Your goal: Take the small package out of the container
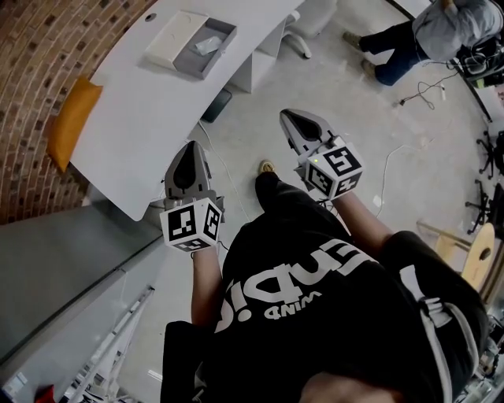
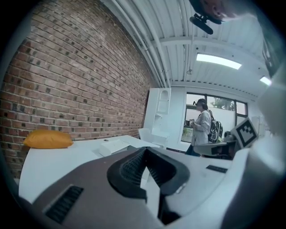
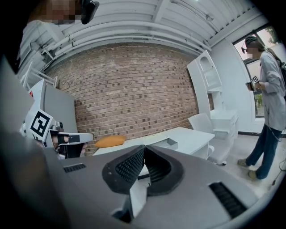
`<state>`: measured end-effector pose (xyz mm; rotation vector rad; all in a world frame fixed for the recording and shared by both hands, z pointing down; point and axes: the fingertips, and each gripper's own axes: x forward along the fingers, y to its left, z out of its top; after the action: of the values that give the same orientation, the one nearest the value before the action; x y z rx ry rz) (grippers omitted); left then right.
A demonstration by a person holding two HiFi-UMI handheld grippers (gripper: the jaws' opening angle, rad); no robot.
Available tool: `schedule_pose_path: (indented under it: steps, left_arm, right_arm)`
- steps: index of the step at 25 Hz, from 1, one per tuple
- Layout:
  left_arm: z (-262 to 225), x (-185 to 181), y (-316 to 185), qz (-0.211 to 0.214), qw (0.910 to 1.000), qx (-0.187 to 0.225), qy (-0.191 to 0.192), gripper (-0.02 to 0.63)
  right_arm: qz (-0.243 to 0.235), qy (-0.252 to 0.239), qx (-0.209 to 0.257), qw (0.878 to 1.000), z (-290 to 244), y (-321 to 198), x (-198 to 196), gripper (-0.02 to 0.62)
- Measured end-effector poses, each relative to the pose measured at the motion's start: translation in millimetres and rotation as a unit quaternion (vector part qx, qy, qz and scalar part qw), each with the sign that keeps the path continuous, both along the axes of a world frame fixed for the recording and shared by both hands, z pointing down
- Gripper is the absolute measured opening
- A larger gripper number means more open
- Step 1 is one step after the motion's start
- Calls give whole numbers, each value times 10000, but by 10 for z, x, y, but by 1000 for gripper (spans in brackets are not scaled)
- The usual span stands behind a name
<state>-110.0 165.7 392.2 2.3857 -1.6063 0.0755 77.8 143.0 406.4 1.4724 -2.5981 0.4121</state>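
Smooth matt white table [image 1: 118, 134], rough brick wall [image 1: 39, 63], orange cloth cushion [image 1: 72, 120], matt grey container [image 1: 190, 59].

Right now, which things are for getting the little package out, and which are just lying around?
For the job:
- small package
- grey container it lies in
- left gripper
- right gripper

Just lying about:
- orange cushion
- white chair
- floor cables
- person standing by
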Motion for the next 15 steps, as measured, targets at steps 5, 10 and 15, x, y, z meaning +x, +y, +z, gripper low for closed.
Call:
schedule_pose_path:
  steps: [5, 10, 15]
  left_arm:
    - [-6, 77, -278, -28, 10000, -28, -10, 7]
    - [-19, 156, -518, -132, 9999, -28, -20, 8]
    - [-50, 251, -746, -257, 9997, -29, -30, 8]
  right_arm:
    - [-45, -25, -45, 10000, 0, -277, 83, 0]
    - [-208, -42, -96, 9997, 21, -552, 130, 0]
    - [-405, -81, -111, 9991, 22, -813, 174, 0]
